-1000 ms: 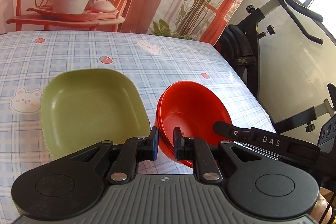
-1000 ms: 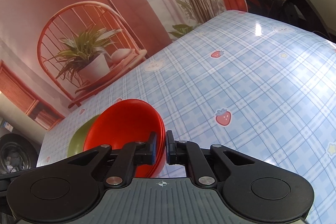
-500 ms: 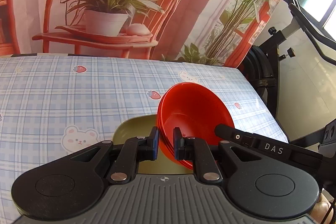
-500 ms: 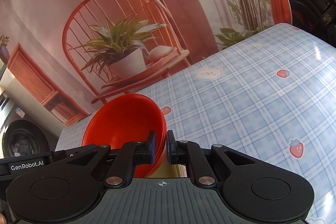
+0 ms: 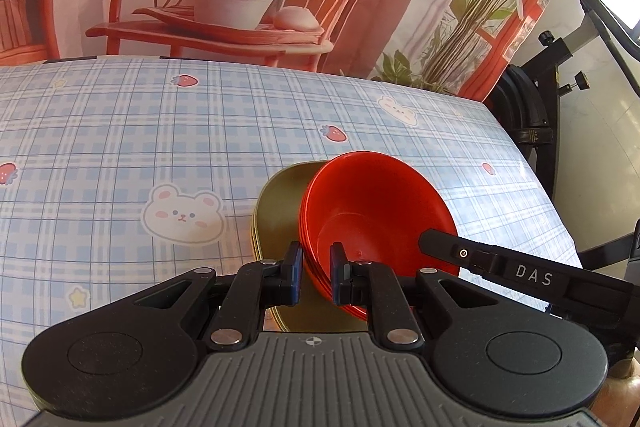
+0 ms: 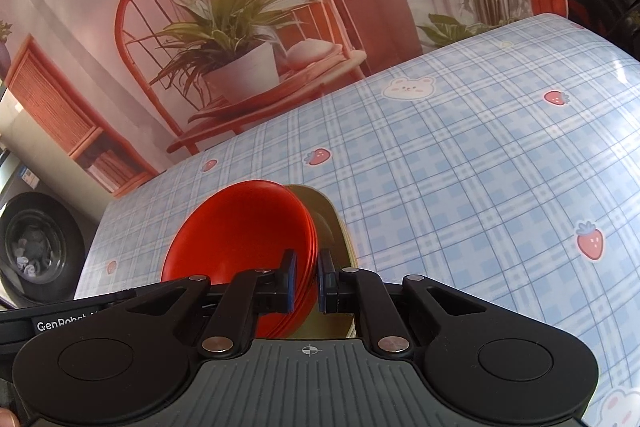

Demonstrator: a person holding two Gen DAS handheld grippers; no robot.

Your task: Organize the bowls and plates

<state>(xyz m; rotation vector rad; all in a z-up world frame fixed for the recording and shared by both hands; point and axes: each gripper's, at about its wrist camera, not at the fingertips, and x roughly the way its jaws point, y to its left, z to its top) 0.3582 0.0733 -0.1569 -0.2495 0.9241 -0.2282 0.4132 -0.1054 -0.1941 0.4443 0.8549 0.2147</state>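
Red bowls (image 5: pixel 372 211), a nested stack with several rims showing, sit low centre in both wrist views, tilted, gripped on opposite sides. Left gripper (image 5: pixel 315 277): jaws pinched on the stack's near rim, one blue pad inside, one outside. Right gripper (image 6: pixel 307 283): same clamp on the opposite rim, jaws nearly closed on it. Green plate (image 5: pixel 276 211) lies directly behind and under the bowls, its edge showing left of them in the left view, right of them in the right view; contact between bowls and plate cannot be told. Plate lies on the blue plaid tablecloth (image 5: pixel 120 155), printed with bears and strawberries. Right gripper's black body crosses the lower right of the left view.
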